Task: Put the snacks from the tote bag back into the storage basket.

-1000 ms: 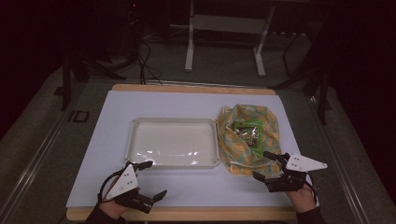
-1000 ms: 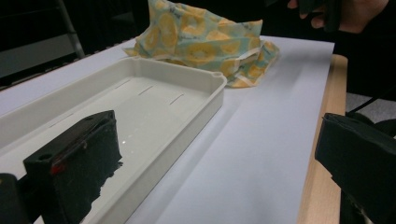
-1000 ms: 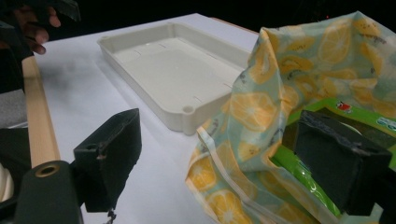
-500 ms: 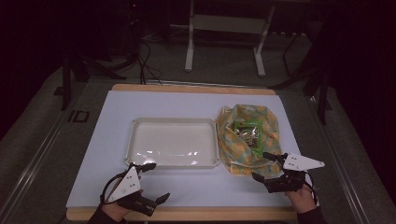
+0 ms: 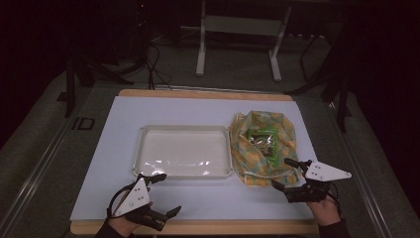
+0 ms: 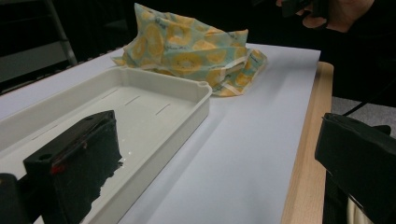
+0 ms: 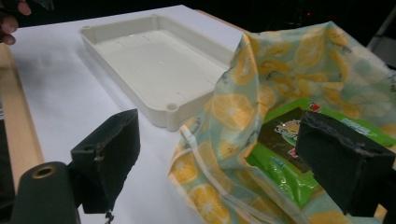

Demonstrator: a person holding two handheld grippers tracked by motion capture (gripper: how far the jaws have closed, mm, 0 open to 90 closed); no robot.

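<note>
Your right tongs sit at the near right of the counter, jaws spread wide and empty, just at the near edge of the lemon-print cloth bag. In the right gripper view the bag lies open between the jaws' line of sight, with a green snack packet showing inside its mouth; neither jaw touches the fabric as far as can be told. The bag rests on the counter's white sheet, right beside the white tray, touching or nearly touching its right wall. Your left tongs are at the near left edge, jaws also wide apart and holding nothing, one jaw near the tray's near rim. The tray holds nothing visible.
</note>
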